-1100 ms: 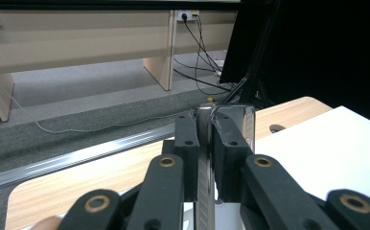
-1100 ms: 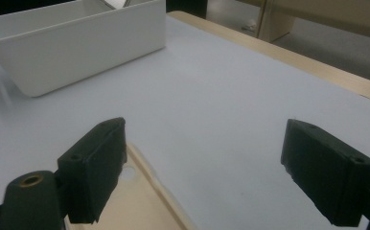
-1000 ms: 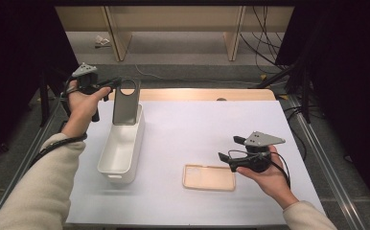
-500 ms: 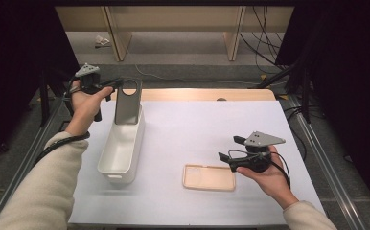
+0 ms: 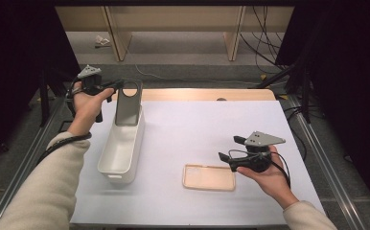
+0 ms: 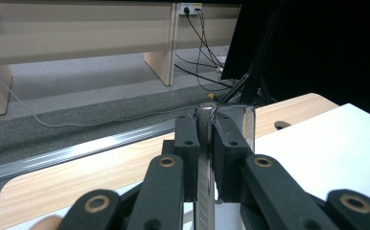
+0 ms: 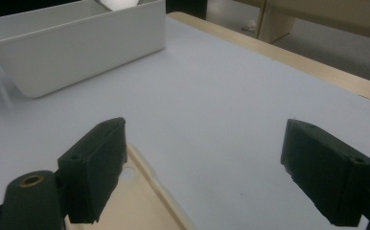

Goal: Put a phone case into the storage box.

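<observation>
Your left hand-held gripper is clamped on the dark grey phone case, held upright over the white plastic bin's far end. Lower it inside, then release. Your right hand-held gripper stands apart beside the beige phone case.

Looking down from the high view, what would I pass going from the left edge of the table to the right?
Left gripper, pinching a dark phone case that stands in the far end of the white bin → beige phone case lying flat → right gripper, jaws open.
</observation>
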### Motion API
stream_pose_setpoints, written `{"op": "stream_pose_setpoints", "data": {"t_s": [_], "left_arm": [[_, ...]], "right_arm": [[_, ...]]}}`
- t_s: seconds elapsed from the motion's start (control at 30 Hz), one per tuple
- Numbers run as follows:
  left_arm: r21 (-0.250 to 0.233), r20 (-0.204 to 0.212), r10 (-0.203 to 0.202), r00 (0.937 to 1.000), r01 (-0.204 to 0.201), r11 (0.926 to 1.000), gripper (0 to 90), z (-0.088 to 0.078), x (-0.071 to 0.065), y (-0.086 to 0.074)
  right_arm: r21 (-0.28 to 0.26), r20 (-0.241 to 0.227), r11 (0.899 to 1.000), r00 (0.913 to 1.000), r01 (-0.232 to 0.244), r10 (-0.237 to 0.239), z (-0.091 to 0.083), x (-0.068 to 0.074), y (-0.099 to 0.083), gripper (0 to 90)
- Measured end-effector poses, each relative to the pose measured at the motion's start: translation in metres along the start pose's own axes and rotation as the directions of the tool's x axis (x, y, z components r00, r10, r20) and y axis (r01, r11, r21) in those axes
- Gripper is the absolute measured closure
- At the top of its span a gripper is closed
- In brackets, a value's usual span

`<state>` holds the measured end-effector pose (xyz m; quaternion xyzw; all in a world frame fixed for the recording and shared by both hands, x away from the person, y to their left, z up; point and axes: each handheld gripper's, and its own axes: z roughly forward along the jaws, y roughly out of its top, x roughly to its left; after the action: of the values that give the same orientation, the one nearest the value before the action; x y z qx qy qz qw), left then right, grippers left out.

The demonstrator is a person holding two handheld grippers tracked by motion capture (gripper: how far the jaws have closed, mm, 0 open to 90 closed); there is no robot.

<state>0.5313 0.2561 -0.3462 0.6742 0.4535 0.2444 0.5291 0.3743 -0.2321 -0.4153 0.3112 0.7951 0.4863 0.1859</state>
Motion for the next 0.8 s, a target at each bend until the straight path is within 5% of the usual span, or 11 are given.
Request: {"op": "stream_pose_setpoints", "data": {"t_s": [0.8], "left_arm": [[0.022,-0.013,-0.020,0.9997,0.020,0.9995,81.5,0.006,0.008,-0.012]], "right_arm": [[0.000,-0.001,1.000,1.0000,0.000,0.000,0.000,0.000,0.000,16.9]]}}
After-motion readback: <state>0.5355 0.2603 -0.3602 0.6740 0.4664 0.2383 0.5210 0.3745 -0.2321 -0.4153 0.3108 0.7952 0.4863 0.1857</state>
